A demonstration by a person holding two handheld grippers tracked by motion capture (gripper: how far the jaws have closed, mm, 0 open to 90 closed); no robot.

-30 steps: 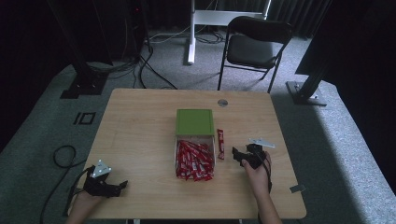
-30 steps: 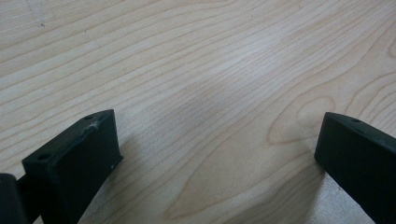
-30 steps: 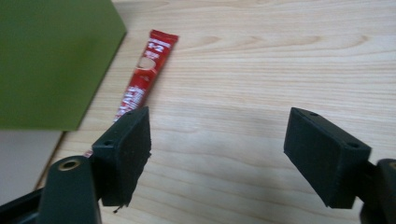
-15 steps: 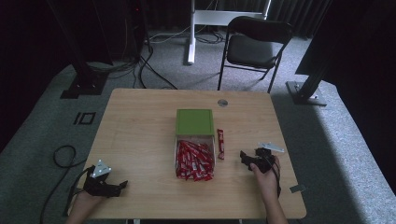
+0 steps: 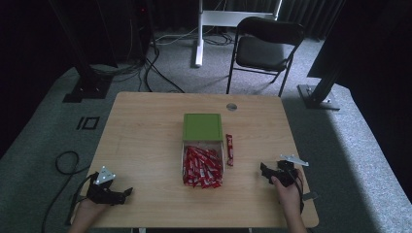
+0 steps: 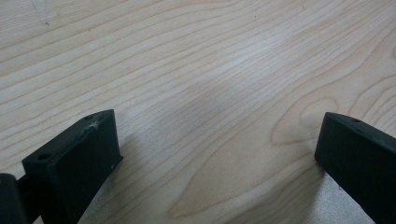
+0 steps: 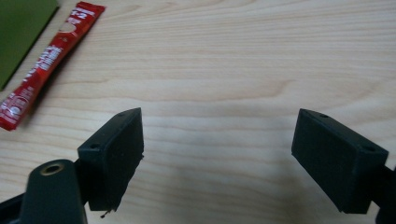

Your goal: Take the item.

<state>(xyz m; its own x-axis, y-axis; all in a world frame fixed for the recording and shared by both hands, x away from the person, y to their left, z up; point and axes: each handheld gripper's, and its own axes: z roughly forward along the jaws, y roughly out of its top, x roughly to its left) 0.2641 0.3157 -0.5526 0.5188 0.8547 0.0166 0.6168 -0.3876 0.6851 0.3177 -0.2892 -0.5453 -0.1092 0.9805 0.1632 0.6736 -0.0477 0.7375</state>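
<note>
A clear tray [image 5: 183, 167] full of several red stick packets [image 5: 202, 167] lies mid-table, with a green lid [image 5: 202, 127] just behind it. One loose red packet [image 5: 230, 149] [image 7: 44, 62] lies flat to the right of the tray. My right gripper [image 5: 265, 174] [image 7: 217, 149] rests low over bare wood at the front right, jaws wide open and empty, the loose packet off to its upper left. My left gripper [image 5: 125, 192] [image 6: 212, 154] sits at the front left corner, open over bare wood with nothing between its jaws.
The wooden table [image 5: 145, 141] has a small round grommet [image 5: 231, 106] near its far edge. A black folding chair [image 5: 265, 46] stands behind the table, with stand bases [image 5: 318, 94] and cables [image 5: 145, 63] on the grey carpet around it.
My right gripper has drawn back toward the front right edge of the table, away from the loose packet. The left gripper has stayed still.
</note>
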